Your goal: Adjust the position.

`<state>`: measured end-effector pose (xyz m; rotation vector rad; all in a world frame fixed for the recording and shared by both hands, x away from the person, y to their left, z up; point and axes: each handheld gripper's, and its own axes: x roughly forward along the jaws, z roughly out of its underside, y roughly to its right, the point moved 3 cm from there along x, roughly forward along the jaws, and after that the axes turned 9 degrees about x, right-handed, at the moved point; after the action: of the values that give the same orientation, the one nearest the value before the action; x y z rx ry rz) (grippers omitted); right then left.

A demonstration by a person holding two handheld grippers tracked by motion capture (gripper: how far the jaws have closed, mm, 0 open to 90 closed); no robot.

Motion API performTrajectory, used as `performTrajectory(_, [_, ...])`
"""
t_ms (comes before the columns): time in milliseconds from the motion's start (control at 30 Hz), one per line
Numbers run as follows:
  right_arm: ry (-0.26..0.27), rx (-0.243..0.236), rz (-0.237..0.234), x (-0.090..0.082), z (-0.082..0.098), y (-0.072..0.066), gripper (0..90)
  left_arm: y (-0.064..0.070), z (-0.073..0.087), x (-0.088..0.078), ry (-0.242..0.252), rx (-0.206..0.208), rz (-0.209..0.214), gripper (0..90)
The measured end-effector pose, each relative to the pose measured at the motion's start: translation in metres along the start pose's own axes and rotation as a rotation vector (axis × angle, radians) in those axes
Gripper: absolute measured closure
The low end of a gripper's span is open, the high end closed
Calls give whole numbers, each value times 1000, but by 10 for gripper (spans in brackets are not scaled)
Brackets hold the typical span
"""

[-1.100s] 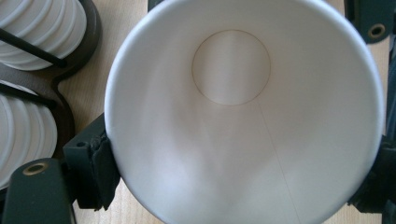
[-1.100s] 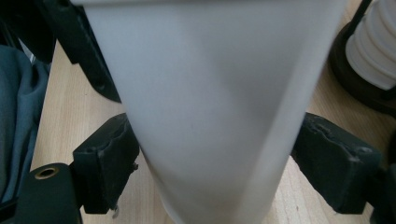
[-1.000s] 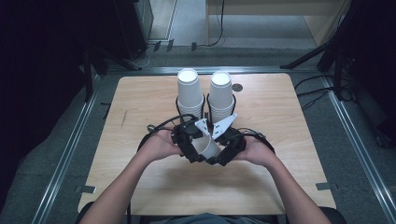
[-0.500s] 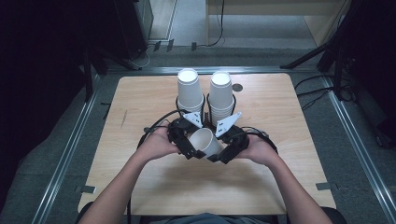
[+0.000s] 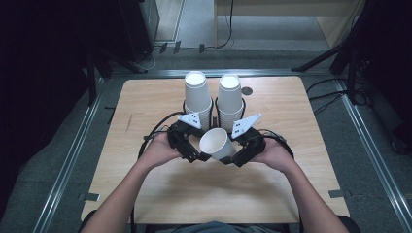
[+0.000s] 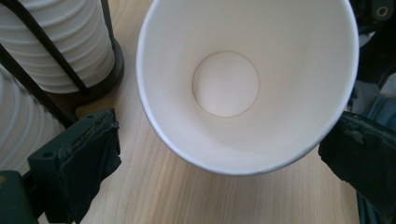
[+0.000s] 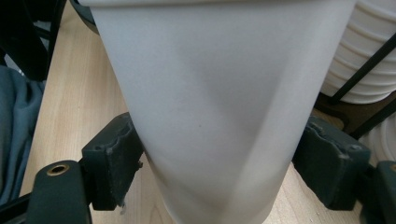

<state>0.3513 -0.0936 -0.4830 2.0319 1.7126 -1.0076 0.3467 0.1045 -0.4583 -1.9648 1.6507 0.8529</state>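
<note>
A single white paper cup (image 5: pixel 216 144) lies tilted on its side just above the table, its mouth turned toward my left gripper. My right gripper (image 5: pixel 232 156) is shut on its lower body; in the right gripper view both pads (image 7: pixel 114 158) press the cup's wall (image 7: pixel 210 107). My left gripper (image 5: pixel 198 154) faces the cup's mouth (image 6: pixel 243 84). Its jaws have just been opening and stand wide, one on each side of the rim, with neither pad touching it.
Two tall stacks of white cups (image 5: pixel 197 97) (image 5: pixel 229 97) stand upside down in black wire holders just behind the grippers, near the wooden table's (image 5: pixel 145 107) far edge. One holder's base (image 6: pixel 114 65) sits close to the held cup. Dark floor and cables surround the table.
My left gripper has opened and drawn back to the left, off the cup. The cup's open mouth now shows between the two grippers. The right gripper has kept still.
</note>
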Motion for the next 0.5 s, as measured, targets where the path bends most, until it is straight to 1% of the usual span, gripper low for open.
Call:
performTrajectory(67, [1,-2,2,-1,1,0,204,1,1,-1,9,8,-17,0])
performTrajectory(133, [4,-5,5,-2,1,-1,203,1,2,-1,29,1,-26,0])
performTrajectory(200, [12,-1,1,-3,1,-2,204,2,2,0,44,-9,-13,0])
performTrajectory(267, [15,1,0,-3,1,-2,203,2,3,2,47,-16,-13,0])
performTrajectory(333, [18,0,-13,-3,1,-3,204,3,2,4,62,-30,15,0])
performTrajectory(367, [18,2,-18,-3,1,-4,203,3,1,5,65,-36,20,0])
performTrajectory(400, [20,3,-20,-2,1,-4,204,4,0,6,65,-27,12,0])
performTrajectory(500, [29,11,-30,-1,0,-5,203,5,-2,10,79,-32,14,0])
